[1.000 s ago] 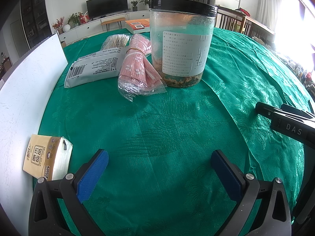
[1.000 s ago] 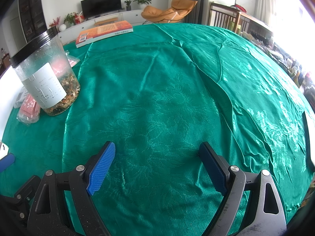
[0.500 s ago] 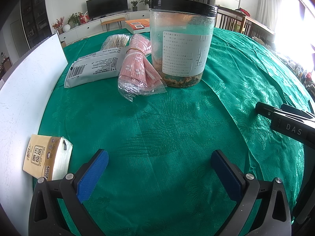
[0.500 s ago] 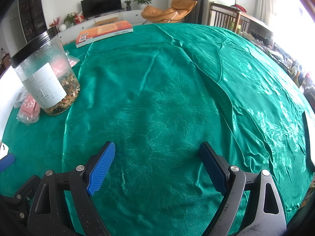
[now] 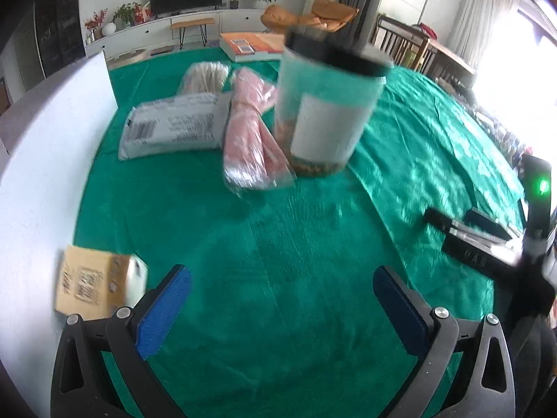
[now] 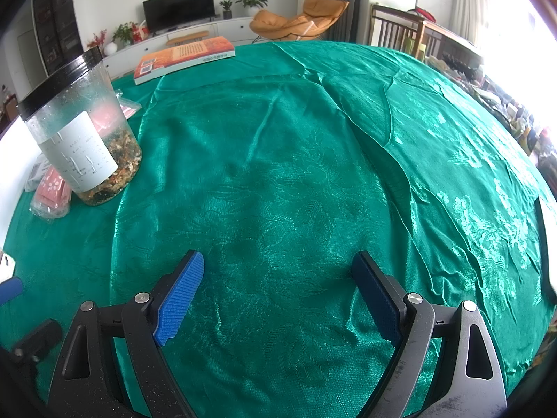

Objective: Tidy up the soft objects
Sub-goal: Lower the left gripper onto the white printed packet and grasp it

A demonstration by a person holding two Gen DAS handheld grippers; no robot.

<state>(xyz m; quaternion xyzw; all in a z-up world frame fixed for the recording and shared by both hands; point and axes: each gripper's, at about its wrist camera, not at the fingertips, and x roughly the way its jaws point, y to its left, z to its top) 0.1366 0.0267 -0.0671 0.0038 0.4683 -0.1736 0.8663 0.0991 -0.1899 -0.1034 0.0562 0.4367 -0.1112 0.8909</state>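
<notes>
Judging from the jar [image 5: 327, 111], I see the pink packet [image 5: 250, 132] lying lengthwise against its left, nearer my empty, wide-open left gripper [image 5: 282, 310] than my equally open right gripper [image 6: 278, 296].

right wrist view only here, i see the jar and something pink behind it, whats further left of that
Observer: In the left wrist view a grey-white soft packet lies flat beside the pink wrapped bundle.
Operator: anything behind those
Observer: A clear bag of pale strands lies past the packet, toward the orange book.
Operator: any soft stuff close to the left gripper
Observer: A tan tissue pack sits on the white board, just left of the open left gripper.
Operator: is the left one holding anything
Observer: No, its jaws are wide apart over bare green tablecloth. That view is blurred.
</notes>
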